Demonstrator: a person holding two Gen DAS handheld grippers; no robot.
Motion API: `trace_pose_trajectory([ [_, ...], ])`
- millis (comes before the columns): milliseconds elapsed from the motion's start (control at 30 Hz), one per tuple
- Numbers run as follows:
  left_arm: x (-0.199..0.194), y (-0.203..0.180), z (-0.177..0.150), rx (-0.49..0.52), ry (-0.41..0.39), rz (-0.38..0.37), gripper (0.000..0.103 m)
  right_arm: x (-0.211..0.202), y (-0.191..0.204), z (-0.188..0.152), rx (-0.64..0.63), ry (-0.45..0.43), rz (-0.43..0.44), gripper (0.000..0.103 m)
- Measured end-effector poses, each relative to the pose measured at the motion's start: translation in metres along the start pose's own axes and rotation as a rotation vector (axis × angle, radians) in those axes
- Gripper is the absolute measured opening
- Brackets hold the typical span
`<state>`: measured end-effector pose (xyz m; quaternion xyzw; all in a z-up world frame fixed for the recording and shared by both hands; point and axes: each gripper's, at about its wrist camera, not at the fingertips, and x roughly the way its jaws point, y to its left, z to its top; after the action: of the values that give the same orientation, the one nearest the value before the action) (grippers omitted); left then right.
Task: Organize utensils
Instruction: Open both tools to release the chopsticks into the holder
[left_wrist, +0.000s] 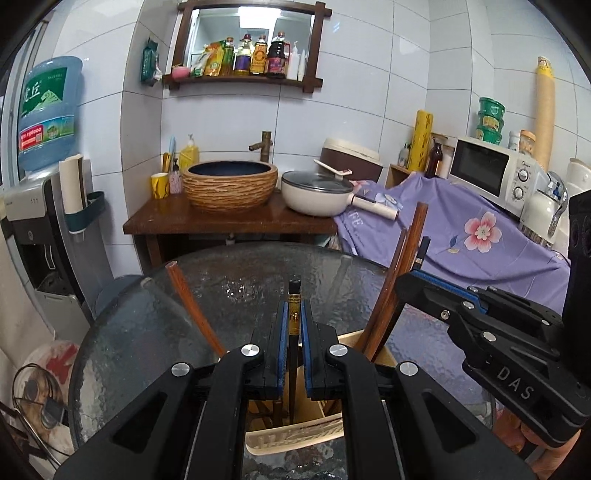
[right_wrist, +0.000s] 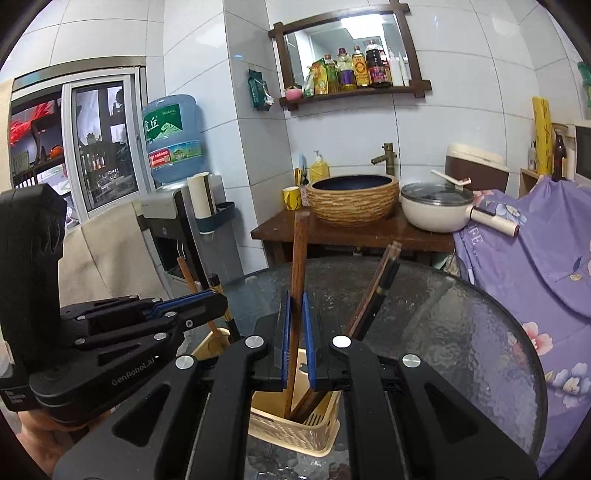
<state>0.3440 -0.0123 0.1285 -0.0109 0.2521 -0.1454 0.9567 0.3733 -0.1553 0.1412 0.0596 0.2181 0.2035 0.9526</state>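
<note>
- My left gripper (left_wrist: 294, 325) has its blue rubber pads pinched together on a slim black chopstick (left_wrist: 294, 295) with a gold-patterned band, held upright with its lower end down inside the utensil basket (left_wrist: 295, 439).
- My right gripper (right_wrist: 296, 325) is clamped on a square-sectioned brown wooden chopstick (right_wrist: 298, 254), nearly upright, its foot also inside the basket (right_wrist: 295, 435).
- The basket is beige plastic with a woven, slotted wall and partitions inside; it stands on the round table (left_wrist: 147, 332), whose top is dark pebbled glass.
- Leaning in the basket beside my right grip are more chopsticks (right_wrist: 380, 284), brown wood and one black, tilted to the right.
- An orange-brown chopstick (left_wrist: 192, 302) slants out to the left of my left grip; I cannot tell which compartment it sits in.
- Behind the table, a wooden counter (left_wrist: 229, 221) carries a ribbed, basket-textured basin (left_wrist: 229, 184) and a cream pot (left_wrist: 317, 194) with a glass lid.
</note>
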Motion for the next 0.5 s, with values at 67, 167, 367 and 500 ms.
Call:
trace_pose_trajectory([
  [67, -0.001, -0.002, -0.002, 0.023, -0.013, 0.019, 0.007, 0.003, -0.003, -0.003, 0.013, 0.013, 0.009, 0.008],
  [167, -0.005, -0.004, -0.003, 0.038, -0.019, 0.0, 0.014, 0.002, -0.008, -0.005, 0.034, 0.007, -0.009, 0.01],
  [367, -0.045, -0.008, -0.01, 0.037, -0.174, 0.072, 0.087, -0.032, -0.011, -0.003, 0.046, -0.088, -0.027, 0.057],
  [500, -0.08, -0.01, -0.031, 0.055, -0.255, 0.094, 0.096, -0.071, -0.002, -0.017, 0.009, -0.149, -0.064, 0.09],
])
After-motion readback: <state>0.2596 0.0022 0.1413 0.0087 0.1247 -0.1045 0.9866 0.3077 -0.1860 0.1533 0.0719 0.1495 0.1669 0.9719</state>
